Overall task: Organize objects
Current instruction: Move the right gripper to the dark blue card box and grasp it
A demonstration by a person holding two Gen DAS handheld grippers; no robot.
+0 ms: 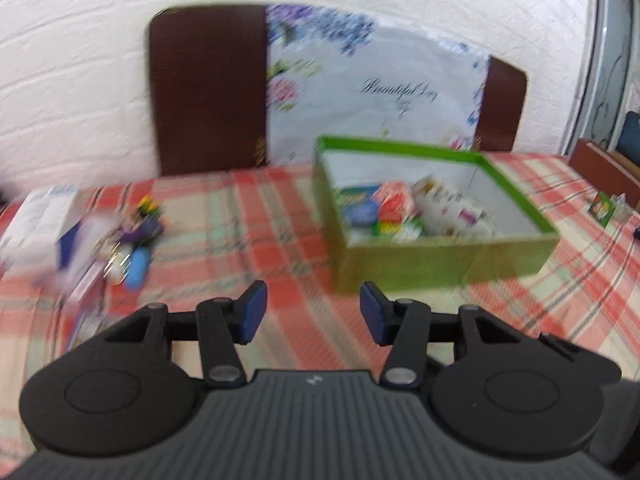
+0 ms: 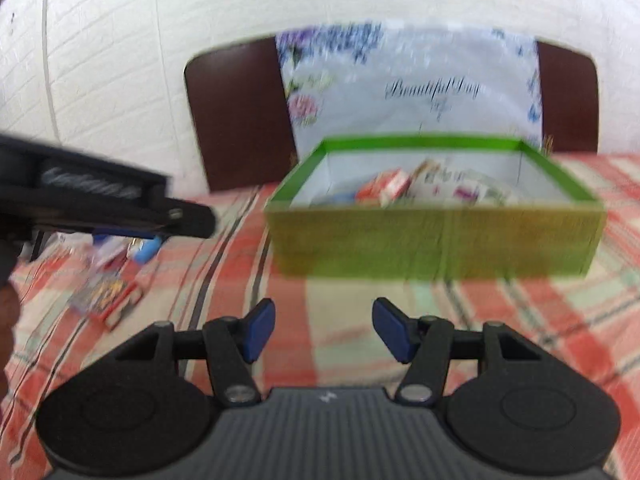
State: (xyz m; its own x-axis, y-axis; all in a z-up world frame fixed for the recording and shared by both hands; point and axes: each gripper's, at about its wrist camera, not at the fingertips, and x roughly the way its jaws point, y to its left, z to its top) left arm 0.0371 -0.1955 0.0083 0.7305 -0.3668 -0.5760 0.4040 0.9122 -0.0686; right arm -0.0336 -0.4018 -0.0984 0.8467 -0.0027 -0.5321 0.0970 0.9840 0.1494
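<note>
Two blue pads sit closest in the left wrist view, and they belong to the left gripper [image 1: 314, 312]. Its jaws stand apart with nothing between them, only the checked red tablecloth [image 1: 248, 216] below. Past the right pad, up and a little to the right, is the green box [image 1: 440, 258]. It is open on top and holds small packets [image 1: 394, 206] in a heap near its left side. The box is near the fingers but does not touch them. Far off to the left lies a pile of small things [image 1: 132, 236], with a light blue tube [image 1: 138, 266] among them and a white carton [image 1: 44, 220] beside them. All of it is blurry. A small green packet [image 1: 600, 208] lies alone at the far right edge. A brown chair back [image 1: 208, 88] with a flowery cloth [image 1: 372, 92] over it stands behind the table.

Blue pads come first in the right wrist view too, on the right gripper [image 2: 323, 330]. Its jaws are apart and hold nothing. The green box [image 2: 436, 240] lies straight ahead of the fingers, a bit to the right, with bare cloth in between. The left gripper [image 2: 120, 208] pokes in from the left, seen from the side, above the blurry pile. A flat red packet [image 2: 108, 298] lies on the cloth left of the fingers
</note>
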